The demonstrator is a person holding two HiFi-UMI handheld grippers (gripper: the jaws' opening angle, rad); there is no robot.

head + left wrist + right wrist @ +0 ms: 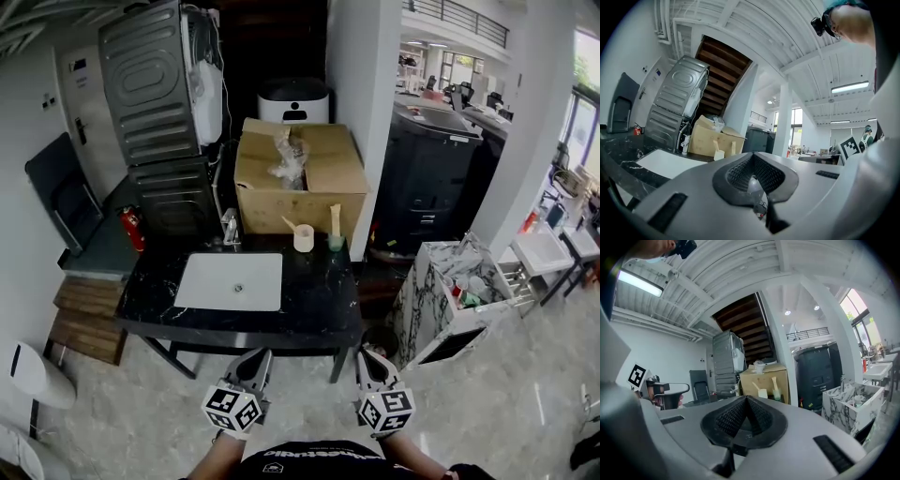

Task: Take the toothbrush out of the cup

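A cream cup (pixel 303 239) stands at the back of the black marble counter (pixel 319 305), with a pale toothbrush (pixel 289 225) leaning out of it to the left. Beside it on the right is a green cup (pixel 335 243) holding an upright pale brush (pixel 335 218). Both cups also show far off in the left gripper view, where the cream cup (pixel 719 154) is small, and in the right gripper view as the cream cup (pixel 762 393) and green cup (pixel 777 394). My left gripper (pixel 257 356) and right gripper (pixel 367 356) hover short of the counter's front edge, both shut and empty.
A white sink (pixel 230 281) with a faucet (pixel 230 226) is set in the counter's left half. A cardboard box (pixel 295 178) stands behind the cups. Stacked grey machines (pixel 155 112) and a fire extinguisher (pixel 131 230) are at the left, a marble cabinet (pixel 459 291) at the right.
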